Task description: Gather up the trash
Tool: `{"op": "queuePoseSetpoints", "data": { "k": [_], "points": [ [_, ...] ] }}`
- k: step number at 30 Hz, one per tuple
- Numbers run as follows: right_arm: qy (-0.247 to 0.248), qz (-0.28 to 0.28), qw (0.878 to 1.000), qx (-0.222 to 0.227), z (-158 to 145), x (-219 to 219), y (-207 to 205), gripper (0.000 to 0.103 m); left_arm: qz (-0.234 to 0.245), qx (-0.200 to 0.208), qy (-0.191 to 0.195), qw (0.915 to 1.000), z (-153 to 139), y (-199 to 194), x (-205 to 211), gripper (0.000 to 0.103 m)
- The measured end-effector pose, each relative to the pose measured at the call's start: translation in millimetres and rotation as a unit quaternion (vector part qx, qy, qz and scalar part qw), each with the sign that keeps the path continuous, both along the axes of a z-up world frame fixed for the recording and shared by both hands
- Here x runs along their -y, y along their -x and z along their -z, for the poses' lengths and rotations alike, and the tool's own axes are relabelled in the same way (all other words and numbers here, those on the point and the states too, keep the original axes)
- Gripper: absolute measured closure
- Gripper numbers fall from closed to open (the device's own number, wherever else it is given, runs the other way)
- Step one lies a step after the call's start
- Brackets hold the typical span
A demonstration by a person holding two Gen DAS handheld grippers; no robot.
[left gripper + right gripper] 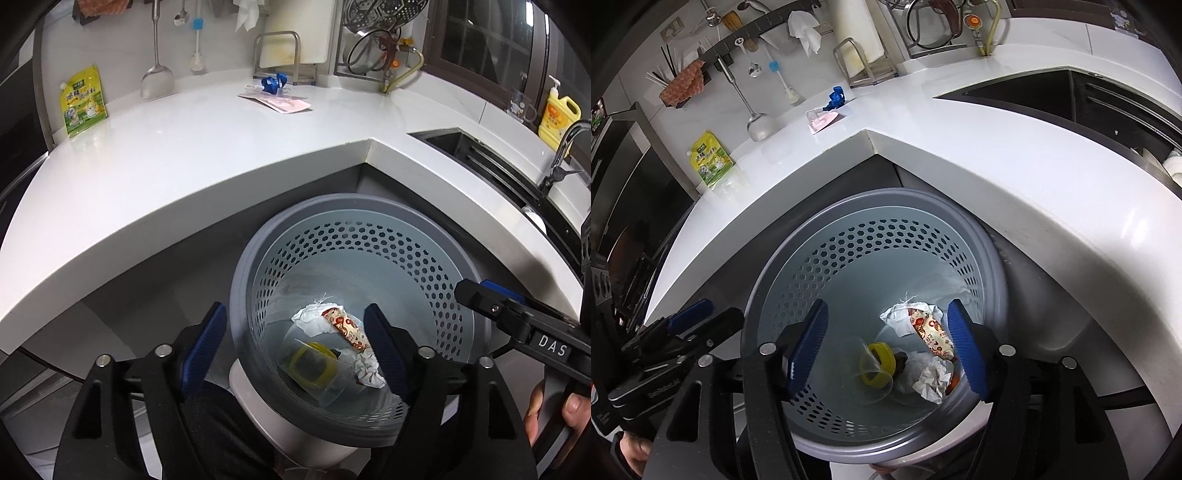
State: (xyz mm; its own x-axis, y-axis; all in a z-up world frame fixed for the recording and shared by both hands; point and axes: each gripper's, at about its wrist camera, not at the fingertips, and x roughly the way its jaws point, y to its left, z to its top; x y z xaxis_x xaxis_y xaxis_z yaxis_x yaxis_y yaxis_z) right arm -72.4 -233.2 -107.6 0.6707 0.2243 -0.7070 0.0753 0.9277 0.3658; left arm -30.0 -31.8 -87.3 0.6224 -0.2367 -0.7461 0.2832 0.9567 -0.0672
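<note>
- Both pairs of blue-padded fingers are standing apart with nothing clamped: the left gripper (pixel 295 347) and the right gripper (pixel 888 345) are hovering side by side, tilted down over the mouth of a grey perforated trash bin (pixel 439 295).
- Left gripper's pads are straddling the bin's near rim, one finger outside the wall and one inside; in the right wrist view both of the right gripper's fingers are framing the bin's interior.
- Trash is lying at the bottom of the bin: a crumpled white paper (pixel 932 380), a red-and-white printed wrapper (pixel 929 326), a second piece of white tissue (pixel 312 319) beneath it, and a clear plastic cup (pixel 875 373) on its side with something yellow inside.
- Part of a hand (pixel 554 413) is gripping the right tool's handle at the left wrist view's lower right edge.
- Bin is sitting on the floor in the inner corner of the white L-shaped countertop (pixel 184 158).
- More items are lying toward the countertop's back edge: a pink flat packet (pixel 284 101) with a blue crumpled item (pixel 273 83) just behind it, and a yellow-green pouch (pixel 83 101) leaning against the wall at the left end.
- A dark sink (pixel 1034 92) is occupying the countertop's right arm.
</note>
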Motion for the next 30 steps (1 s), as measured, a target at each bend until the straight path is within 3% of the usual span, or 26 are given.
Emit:
{"op": "queuePoseSetpoints", "data": {
  "k": [5,12,21,30],
  "points": [
    [0.002,-0.002,1.000,0.006,-5,0,1,0.039,-0.005,0.015,-0.004,0.9999,-6,1,-2,0.023],
    [0.009,-0.008,1.000,0.028,-17,-3,2,0.033,-0.013,0.036,0.006,0.9993,-20,3,-9,0.011],
    [0.023,-0.019,0.997,0.071,-38,-9,-1,0.025,-0.033,0.070,0.021,0.9968,-43,0,-20,0.007],
    [0.041,-0.038,0.993,0.106,-64,-10,-23,0.024,-0.046,0.102,0.019,0.9936,-72,-27,-25,0.006]
  ]
}}
